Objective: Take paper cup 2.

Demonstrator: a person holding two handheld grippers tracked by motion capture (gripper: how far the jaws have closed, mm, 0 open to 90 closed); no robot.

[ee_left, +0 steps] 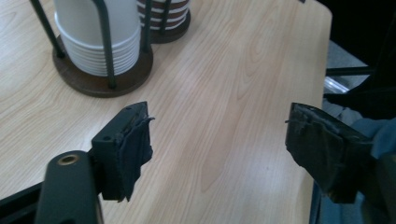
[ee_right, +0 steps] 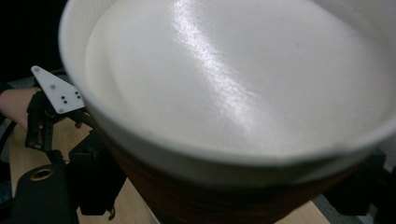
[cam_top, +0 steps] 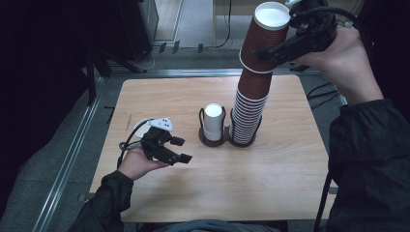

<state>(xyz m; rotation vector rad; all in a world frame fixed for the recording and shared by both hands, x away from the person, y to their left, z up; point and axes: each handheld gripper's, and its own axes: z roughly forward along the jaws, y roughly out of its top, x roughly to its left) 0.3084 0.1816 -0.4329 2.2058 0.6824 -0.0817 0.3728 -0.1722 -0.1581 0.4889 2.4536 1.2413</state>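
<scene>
I have the right gripper [cam_top: 270,52] clamped across the top brown cup [cam_top: 265,36], which sits up at one o'clock from the table's centre, lifted partly clear of the brown cup stack [cam_top: 247,113]. Its rim [ee_right: 224,154] looms close in the right gripper view. I judge the cup about half freed: its lower end is still nested in the stack, so pulling it off and setting it down remain. My left gripper [cam_top: 170,145] waits at eight o'clock, jaws apart with nothing between them, near the white cups [ee_left: 95,42] in their holder [ee_left: 100,81].
</scene>
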